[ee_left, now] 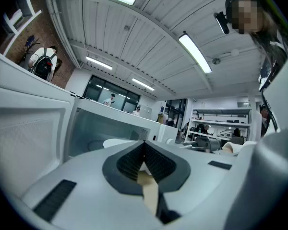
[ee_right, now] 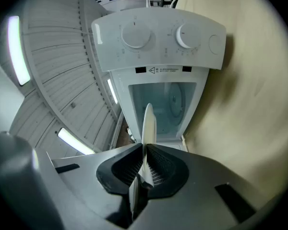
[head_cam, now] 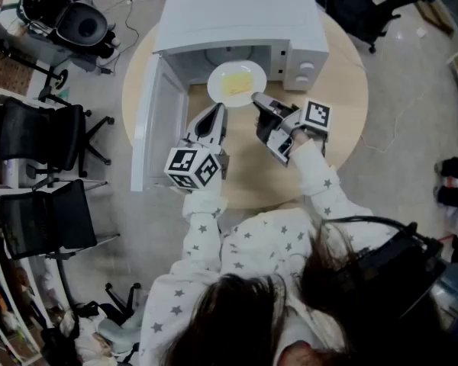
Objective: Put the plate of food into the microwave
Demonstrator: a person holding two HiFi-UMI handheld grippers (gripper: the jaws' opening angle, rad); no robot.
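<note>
White plate (head_cam: pixel 217 82), yellow food (head_cam: pixel 239 85), at open microwave (head_cam: pixel 240 17) mouth.

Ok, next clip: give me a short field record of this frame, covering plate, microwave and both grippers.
plate: white, yellow food on it, at the microwave's opening
microwave: on the round table, door swung open to the person's left
right gripper: shut on the plate's near rim
left gripper: jaws together, empty, near the open door
task status: plate held, apparently not yet set down inside
</note>
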